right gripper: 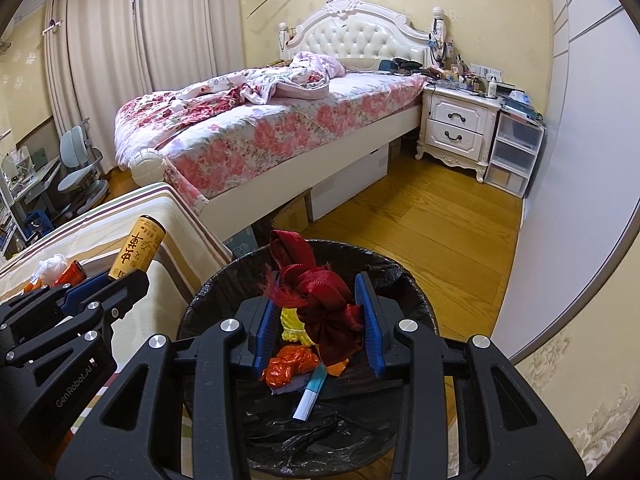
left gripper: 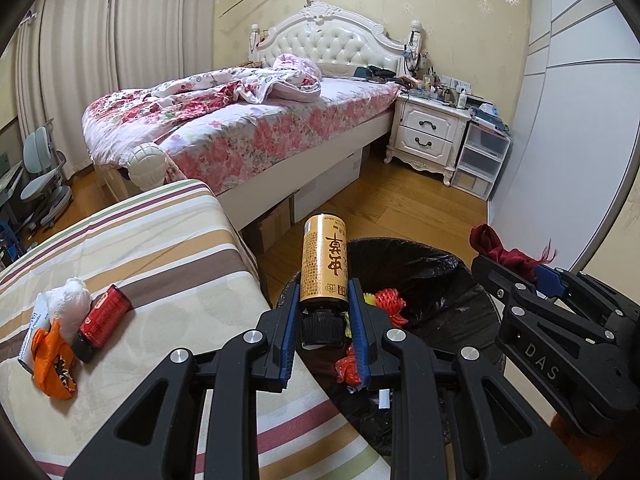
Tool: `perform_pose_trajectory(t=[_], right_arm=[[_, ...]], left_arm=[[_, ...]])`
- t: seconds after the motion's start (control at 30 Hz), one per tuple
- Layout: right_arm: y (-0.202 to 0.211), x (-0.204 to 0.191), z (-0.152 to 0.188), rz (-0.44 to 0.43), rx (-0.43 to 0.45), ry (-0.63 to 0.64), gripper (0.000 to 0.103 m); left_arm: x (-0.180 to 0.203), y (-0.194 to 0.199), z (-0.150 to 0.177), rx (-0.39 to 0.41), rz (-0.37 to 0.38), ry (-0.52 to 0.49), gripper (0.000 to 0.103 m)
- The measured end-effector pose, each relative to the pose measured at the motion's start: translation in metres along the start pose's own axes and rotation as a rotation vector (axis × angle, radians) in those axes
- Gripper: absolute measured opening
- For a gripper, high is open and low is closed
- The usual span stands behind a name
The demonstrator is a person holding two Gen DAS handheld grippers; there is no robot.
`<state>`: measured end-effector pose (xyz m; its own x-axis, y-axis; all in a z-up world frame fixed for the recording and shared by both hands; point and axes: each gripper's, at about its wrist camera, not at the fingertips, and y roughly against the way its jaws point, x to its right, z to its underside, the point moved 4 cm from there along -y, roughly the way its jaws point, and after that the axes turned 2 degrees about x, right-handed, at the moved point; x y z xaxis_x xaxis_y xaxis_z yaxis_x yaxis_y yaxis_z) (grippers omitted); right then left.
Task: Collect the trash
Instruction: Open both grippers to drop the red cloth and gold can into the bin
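The trash bin [right gripper: 416, 300], lined with a black bag, stands on the wooden floor [right gripper: 440, 220] just beside the striped surface [left gripper: 160, 248]. Inside the bin lie an orange wrapper [right gripper: 288, 364], a yellow scrap [right gripper: 292, 326] and a small blue-and-white tube [right gripper: 310, 394].

Over the near edge of the bin, the left hand-held gripper [left gripper: 324, 320] is clamped narrowly on a gold bottle [left gripper: 324, 264]; its blue pads squeeze the bottle at the lower end by the black cap, and the bottle's base points away toward the bed. Directly above the bin's opening, the right hand-held gripper [right gripper: 320, 312] holds a bunch of dark red ribbon [right gripper: 320, 304] between its blue pads, partly closed around the cloth, with loose loops sticking up past the fingertips.

On the surface left of the bin lie a red bottle [left gripper: 105, 316] with a black cap, a crumpled white bag [left gripper: 72, 300], an orange wrapper with black print [left gripper: 50, 360] and a flat white packet [left gripper: 34, 328], all bunched together.

Beyond the bin stands a bed [left gripper: 240, 120] with flowered covers, and beside the bed a white nightstand [left gripper: 432, 132].
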<state>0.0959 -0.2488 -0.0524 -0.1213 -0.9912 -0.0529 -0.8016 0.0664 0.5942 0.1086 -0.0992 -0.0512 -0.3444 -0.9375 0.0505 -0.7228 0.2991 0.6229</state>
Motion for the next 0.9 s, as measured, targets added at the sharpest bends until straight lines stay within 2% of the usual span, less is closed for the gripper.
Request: perform_pose_trajectory(t=[0.73, 0.8, 0.87, 0.9], right_arm=[[-0.017, 0.015, -0.001, 0.010, -0.025, -0.024, 0.037], [-0.017, 0.016, 0.000, 0.010, -0.026, -0.023, 0.038], [-0.017, 0.016, 0.001, 0.014, -0.022, -0.027, 0.047], [-0.016, 0.017, 0.001, 0.018, -0.016, -0.028, 0.047]], left_arm=[[0.014, -0.023, -0.006, -0.031, -0.008, -0.027, 0.025], [0.014, -0.024, -0.006, -0.030, -0.008, -0.027, 0.025], [0.015, -0.025, -0.006, -0.035, -0.004, -0.027, 0.026], [0.014, -0.025, -0.006, -0.038, -0.004, -0.027, 0.029]])
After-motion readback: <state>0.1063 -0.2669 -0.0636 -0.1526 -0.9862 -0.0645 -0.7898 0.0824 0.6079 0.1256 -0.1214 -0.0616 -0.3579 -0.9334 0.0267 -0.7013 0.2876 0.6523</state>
